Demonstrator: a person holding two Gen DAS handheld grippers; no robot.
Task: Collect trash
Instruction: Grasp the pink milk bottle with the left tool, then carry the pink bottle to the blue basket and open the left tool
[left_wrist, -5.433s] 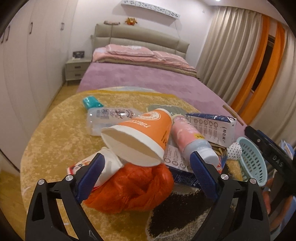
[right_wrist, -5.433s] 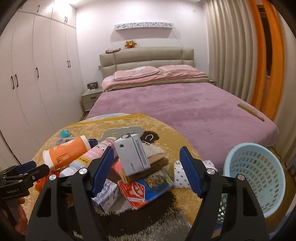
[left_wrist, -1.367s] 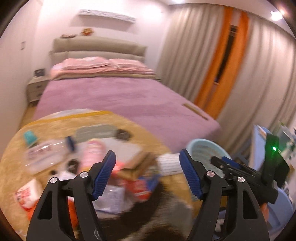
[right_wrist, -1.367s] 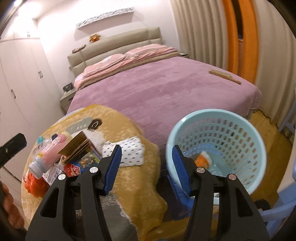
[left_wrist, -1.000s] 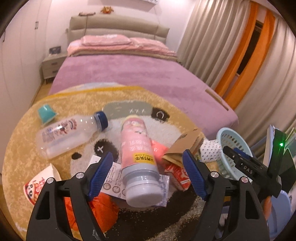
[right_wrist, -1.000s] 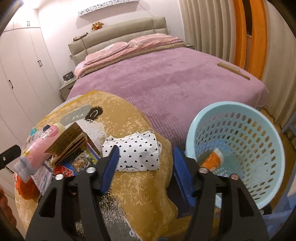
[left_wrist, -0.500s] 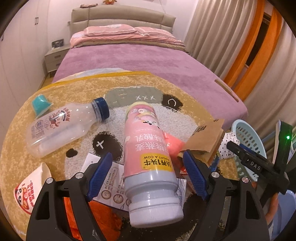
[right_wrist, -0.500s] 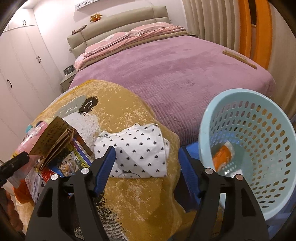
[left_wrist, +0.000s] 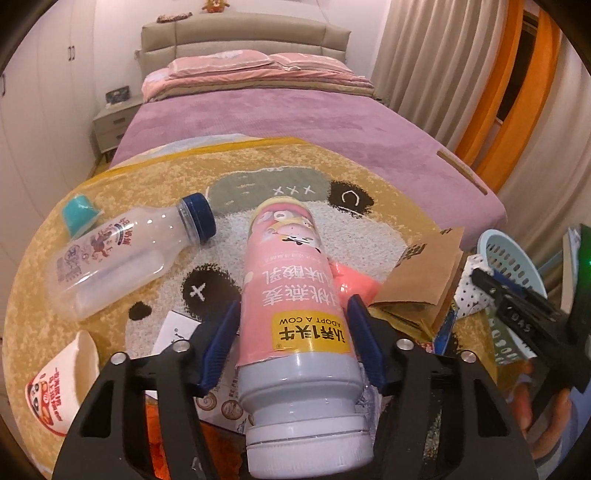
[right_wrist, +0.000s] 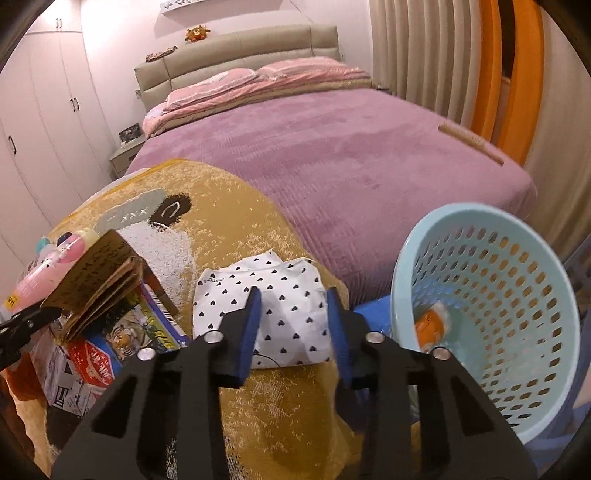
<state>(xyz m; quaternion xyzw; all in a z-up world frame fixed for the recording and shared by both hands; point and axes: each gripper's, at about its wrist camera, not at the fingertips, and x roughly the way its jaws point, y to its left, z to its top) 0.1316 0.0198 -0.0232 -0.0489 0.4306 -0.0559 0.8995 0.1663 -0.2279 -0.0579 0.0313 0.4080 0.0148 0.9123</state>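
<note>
The pink bottle (left_wrist: 295, 314) lies in the lower middle of the picture, cap end toward the camera and long way pointing to the bed, looking light, hard and slippery, with the left gripper (left_wrist: 293, 343) just closed on its middle, while the right gripper (right_wrist: 291, 332) has just closed on the soft spotted bag (right_wrist: 280, 299).

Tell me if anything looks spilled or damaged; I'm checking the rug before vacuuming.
No spill shows. The pink yogurt-drink bottle and clear bottle lie on their sides, capped. A paper cup at the rug's left edge lies tipped over. The brown paper bag is crumpled.
</note>
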